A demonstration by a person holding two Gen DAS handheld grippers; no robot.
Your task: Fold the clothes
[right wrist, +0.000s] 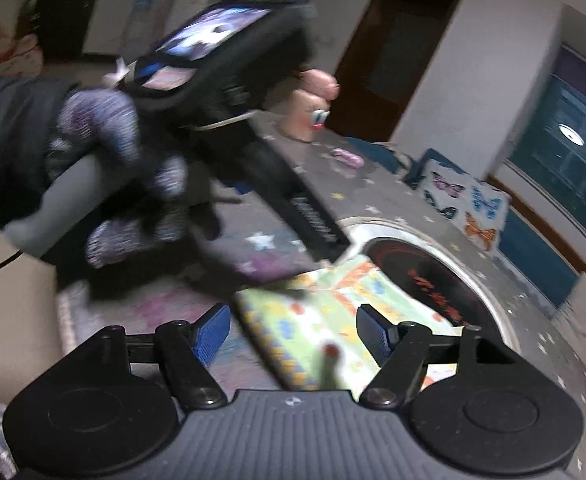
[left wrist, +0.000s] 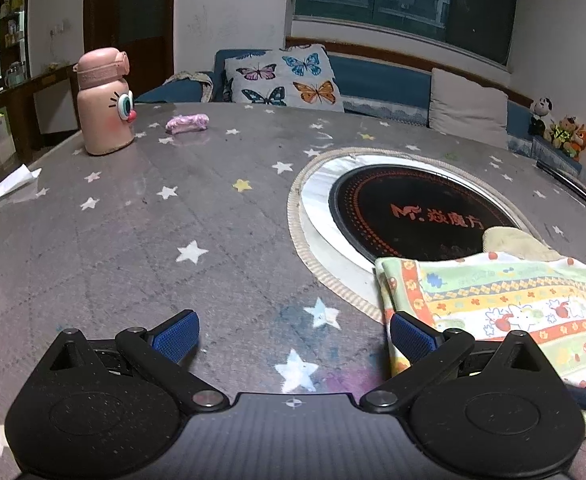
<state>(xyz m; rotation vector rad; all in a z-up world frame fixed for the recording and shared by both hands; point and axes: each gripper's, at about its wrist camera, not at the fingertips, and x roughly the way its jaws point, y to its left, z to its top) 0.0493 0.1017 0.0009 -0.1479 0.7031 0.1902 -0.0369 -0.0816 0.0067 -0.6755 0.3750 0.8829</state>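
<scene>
A folded child's garment with colourful stripes and rabbits lies on the grey star-print table, partly over the black round cooktop. My left gripper is open and empty, low over the table, its right finger at the garment's left edge. In the blurred right wrist view the garment lies below my right gripper, which is open and empty above it. The left gripper's body, held by a gloved hand, reaches the garment's far corner.
A pink cartoon bottle stands at the table's far left, a small pink bundle beside it. White paper lies at the left edge. A blue sofa with a butterfly pillow and plush toys lies beyond.
</scene>
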